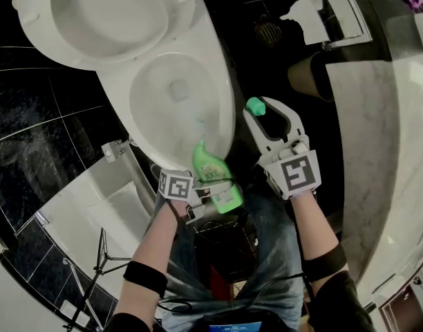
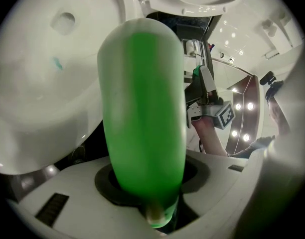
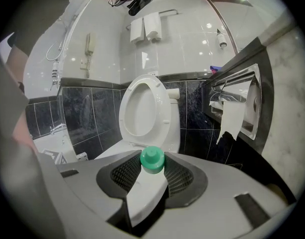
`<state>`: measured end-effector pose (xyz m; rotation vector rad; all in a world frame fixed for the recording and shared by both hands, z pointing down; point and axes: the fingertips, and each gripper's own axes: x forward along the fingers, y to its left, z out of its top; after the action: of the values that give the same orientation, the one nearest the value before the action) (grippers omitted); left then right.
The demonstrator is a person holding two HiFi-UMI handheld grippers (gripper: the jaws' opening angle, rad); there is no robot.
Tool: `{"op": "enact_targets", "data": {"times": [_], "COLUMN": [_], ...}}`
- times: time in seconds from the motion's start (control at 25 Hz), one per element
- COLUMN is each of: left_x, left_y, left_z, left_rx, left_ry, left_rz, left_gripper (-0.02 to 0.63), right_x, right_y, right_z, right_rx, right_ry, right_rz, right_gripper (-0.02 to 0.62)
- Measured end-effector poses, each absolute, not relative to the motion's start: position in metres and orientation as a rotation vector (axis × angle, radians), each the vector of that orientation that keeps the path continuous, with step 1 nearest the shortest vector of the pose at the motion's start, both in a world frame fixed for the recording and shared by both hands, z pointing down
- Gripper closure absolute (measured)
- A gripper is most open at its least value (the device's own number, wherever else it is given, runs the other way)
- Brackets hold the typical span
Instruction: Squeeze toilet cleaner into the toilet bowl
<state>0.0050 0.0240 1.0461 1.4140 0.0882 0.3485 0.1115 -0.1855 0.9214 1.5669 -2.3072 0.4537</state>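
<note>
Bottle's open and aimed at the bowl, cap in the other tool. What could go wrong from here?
1. The bottle has its nozzle close to the near rim of the bowl; a squeeze could land cleaner on the rim or outside.
2. The left tool grips the bottle low on its body, so it may pivot when squeezed.
3. The cap is pinched only at the tips of the right tool; it could slip and drop.

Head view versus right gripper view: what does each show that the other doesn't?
Head view only: the bottle clamped in the left gripper, nozzle pointing at the toilet. Right gripper view only: the toilet paper on the side wall and a phone on the back wall. Both: the cap pinched in the right gripper, and the open toilet.
</note>
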Motion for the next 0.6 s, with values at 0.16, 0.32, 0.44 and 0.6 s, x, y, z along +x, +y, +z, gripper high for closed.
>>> {"op": "enact_targets", "data": {"times": [0.16, 0.32, 0.44, 0.6], "left_x": [0.018, 0.027, 0.036, 0.046], "left_y": [0.013, -0.001, -0.014, -0.029], "left_z": [1.041, 1.042, 1.039, 1.04], "left_rx": [1.427, 1.442, 1.452, 1.458], "left_ry": [0.11, 0.117, 0.132, 0.14], "left_rz": [0.357, 0.371, 0.37, 0.374], "left_gripper": [0.422, 0.422, 0.422, 0.422], "right_x": [0.123, 0.131, 0.138, 0.146], "right_y": [-0.185, -0.188, -0.189, -0.192], "right_z": [0.92, 0.918, 0.916, 0.915], "right_rx": [1.591, 1.613, 1.627, 1.655], "right_ry": [-2.287, -2.277, -2.268, -2.254], "right_rz": [0.46, 0.464, 0.466, 0.478], "right_gripper": [0.434, 0.434, 0.434, 0.434]}}
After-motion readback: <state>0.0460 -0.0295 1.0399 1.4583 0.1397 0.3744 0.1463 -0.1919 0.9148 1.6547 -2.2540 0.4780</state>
